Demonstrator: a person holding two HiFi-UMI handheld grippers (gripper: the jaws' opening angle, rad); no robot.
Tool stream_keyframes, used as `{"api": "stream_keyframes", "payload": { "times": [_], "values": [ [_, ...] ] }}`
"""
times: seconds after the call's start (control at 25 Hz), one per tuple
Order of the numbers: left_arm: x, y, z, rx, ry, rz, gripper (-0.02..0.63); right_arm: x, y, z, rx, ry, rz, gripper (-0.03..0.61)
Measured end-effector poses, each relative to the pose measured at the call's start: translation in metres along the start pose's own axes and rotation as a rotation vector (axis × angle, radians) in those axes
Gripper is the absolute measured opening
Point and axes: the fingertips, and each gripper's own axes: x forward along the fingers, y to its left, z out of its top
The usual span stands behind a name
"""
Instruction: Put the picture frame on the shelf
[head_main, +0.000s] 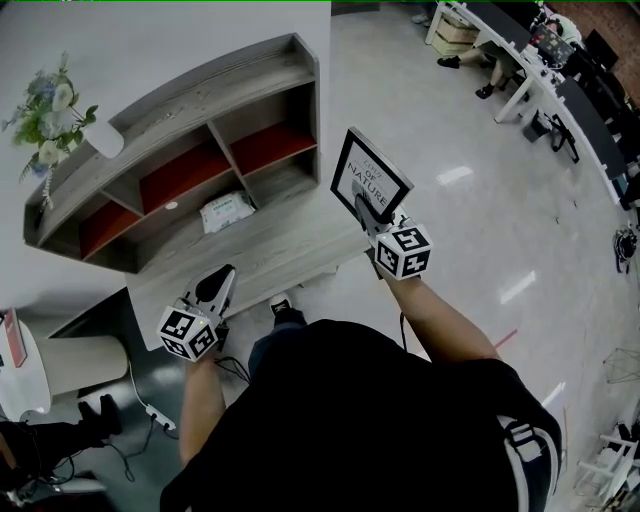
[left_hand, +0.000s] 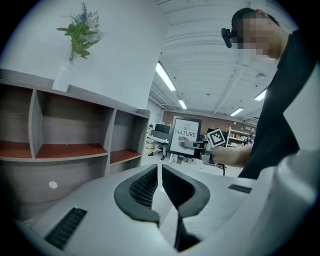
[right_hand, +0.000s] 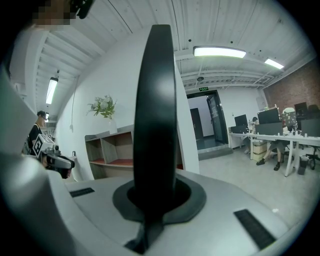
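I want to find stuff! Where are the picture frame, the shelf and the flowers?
picture frame (head_main: 372, 172), head view, on its white print.
shelf (head_main: 200, 90), head view, on its top board.
flowers (head_main: 50, 100), head view, on the blossoms.

shelf top (head_main: 200, 95) — free rightward, vase (head_main: 100, 140) at left end | three red-floored bays (head_main: 185, 175) open-fronted, dividers (head_main: 222, 150) between | ledge (head_main: 280, 250): white packet (head_main: 226, 212) mid-way, bare wood either side | picture frame (head_main: 370, 178) held just off right end — floor (head_main: 450, 250) beyond open
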Motion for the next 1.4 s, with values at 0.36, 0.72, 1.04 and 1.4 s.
{"api": "stream_keyframes", "payload": {
  "times": [0.36, 0.72, 1.04, 1.4],
  "values": [
    [0.004, 0.031, 0.004, -0.010, -0.006, -0.023, 0.029, 0.025, 0.007, 0.001, -0.006, 0.021, -0.021, 0.023],
    [-0.001, 0.071, 0.003, -0.020, 0.017, -0.017, 0.030, 0.054, 0.009, -0.002, 0.008, 0.038, -0.047, 0.023],
    [0.000, 0.094, 0.003, -0.023, 0.028, -0.035, 0.029, 0.078, 0.016, -0.001, 0.002, 0.036, -0.066, 0.023],
    [0.000, 0.124, 0.008, -0.025, 0.036, -0.038, 0.029, 0.102, 0.016, 0.000, 0.005, 0.039, -0.088, 0.023]
  ]
}}
